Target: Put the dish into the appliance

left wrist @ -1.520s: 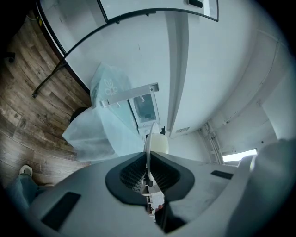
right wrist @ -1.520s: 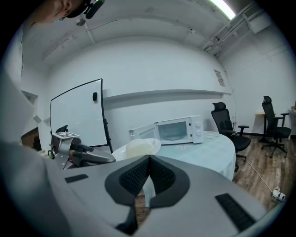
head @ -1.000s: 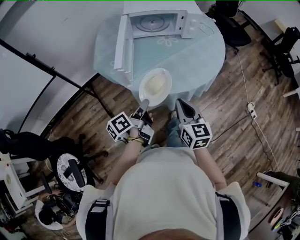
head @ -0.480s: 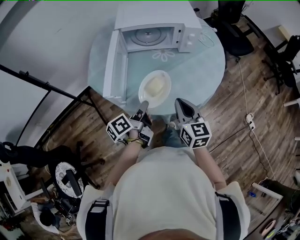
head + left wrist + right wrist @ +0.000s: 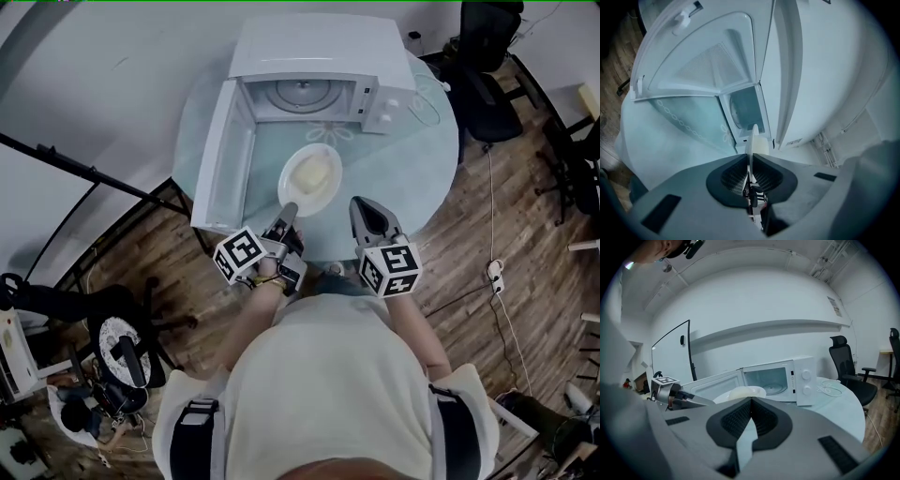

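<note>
A white oval dish [image 5: 309, 177] with pale food on it hangs above the round table, in front of the open white microwave [image 5: 314, 66]. My left gripper [image 5: 289, 212] is shut on the dish's near rim; in the left gripper view the dish [image 5: 753, 140] shows edge-on between the jaws, with the microwave's cavity [image 5: 745, 108] beyond. My right gripper [image 5: 364, 216] is shut on nothing, just right of the dish. In the right gripper view the dish [image 5: 746, 392] sits before the microwave [image 5: 778, 378], whose door [image 5: 715, 383] swings out to the left.
The microwave's door [image 5: 225, 159] stands wide open over the table's left side. The round table [image 5: 412, 150] has a pale glass-like top with a cable loop [image 5: 427, 89] at its right. Office chairs [image 5: 487, 66] stand to the right, a tripod leg [image 5: 84, 164] to the left.
The table and microwave have come nearer in the head view as the person stepped forward. The dish stays held in the left gripper, now closer to the microwave's opening.
</note>
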